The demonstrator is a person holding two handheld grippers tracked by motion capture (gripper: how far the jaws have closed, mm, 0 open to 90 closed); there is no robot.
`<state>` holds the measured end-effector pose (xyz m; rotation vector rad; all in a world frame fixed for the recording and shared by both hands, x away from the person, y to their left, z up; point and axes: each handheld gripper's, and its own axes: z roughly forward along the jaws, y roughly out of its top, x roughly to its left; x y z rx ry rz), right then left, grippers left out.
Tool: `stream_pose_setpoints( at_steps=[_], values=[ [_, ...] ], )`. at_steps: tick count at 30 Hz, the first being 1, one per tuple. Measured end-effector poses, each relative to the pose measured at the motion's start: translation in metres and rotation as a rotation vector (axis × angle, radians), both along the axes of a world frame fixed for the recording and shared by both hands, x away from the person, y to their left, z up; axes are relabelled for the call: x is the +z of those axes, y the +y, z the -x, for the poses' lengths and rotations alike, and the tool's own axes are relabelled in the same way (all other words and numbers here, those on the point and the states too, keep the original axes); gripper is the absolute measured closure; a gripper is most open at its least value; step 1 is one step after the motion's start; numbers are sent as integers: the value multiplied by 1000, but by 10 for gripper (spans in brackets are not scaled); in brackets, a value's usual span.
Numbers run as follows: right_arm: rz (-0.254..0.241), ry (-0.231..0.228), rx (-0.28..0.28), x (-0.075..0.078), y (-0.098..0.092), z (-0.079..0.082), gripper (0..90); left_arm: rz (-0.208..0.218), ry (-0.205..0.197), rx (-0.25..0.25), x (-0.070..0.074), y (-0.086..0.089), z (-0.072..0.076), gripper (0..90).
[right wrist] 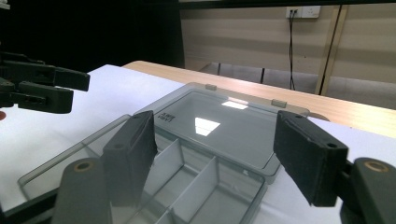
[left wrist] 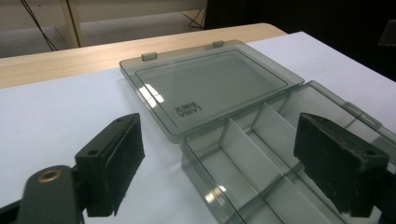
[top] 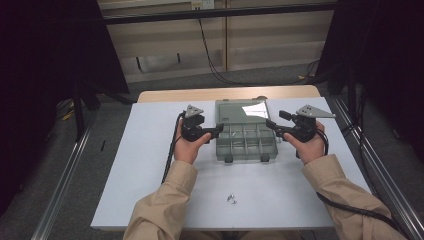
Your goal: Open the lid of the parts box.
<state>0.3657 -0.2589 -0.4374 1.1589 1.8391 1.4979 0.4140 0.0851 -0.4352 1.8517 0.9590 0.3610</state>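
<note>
Jaws of both grippers stand spread, pinching nothing: left gripper [top: 218,131] at nine o'clock, right gripper [top: 271,125] at three o'clock of the open organizer box [top: 246,142], mid-table [top: 150,165], lid [top: 240,111] flat toward twelve.

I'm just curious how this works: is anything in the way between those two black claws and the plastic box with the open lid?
No, nothing visible stands between them. The left gripper sits at the left edge of the box, the right gripper at its right edge. Both have open jaws holding nothing. The compartments look empty, and the lid lies flat behind.
</note>
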Motion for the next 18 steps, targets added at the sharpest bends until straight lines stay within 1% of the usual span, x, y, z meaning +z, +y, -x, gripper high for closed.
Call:
stream_pose_setpoints(
  at_steps=[1, 3, 5, 6, 7, 8, 9, 10, 11, 12, 14, 16, 18],
  values=[
    [0, 0, 0, 0, 0, 0, 298, 0, 0, 0, 0, 0, 0, 143],
    [-11, 1, 15, -1, 0, 5, 283, 13, -5, -10, 1, 1, 3, 130],
    [-13, 1, 17, -1, 0, 6, 277, 23, -8, -12, 2, 1, 6, 125],
    [-12, 2, 23, -1, 0, 8, 271, 21, -14, -21, 3, 2, 7, 116],
    [-18, -6, 23, -1, 0, 10, 266, 22, -14, -20, 3, 3, 9, 110],
    [-21, -3, 28, 0, 0, 12, 261, 22, -15, -22, 3, 3, 10, 105],
    [-25, -4, 31, 0, 0, 14, 255, 31, -15, -25, 3, 4, 12, 101],
    [-26, -6, 36, 0, -1, 17, 249, 29, -25, -31, 4, 6, 15, 93],
    [-31, -3, 40, 1, -1, 18, 245, 30, -26, -39, 4, 7, 17, 92],
    [-33, -6, 40, 1, -1, 20, 241, 38, -25, -33, 5, 8, 19, 85],
    [-28, -8, 44, 1, -2, 22, 240, 37, -29, -42, 6, 11, 21, 80],
    [-26, -11, 52, 1, -2, 27, 228, 54, -27, -45, 7, 14, 26, 67],
    [-24, -9, 55, 1, -3, 28, 225, 45, -29, -45, 7, 17, 28, 65]
  ],
)
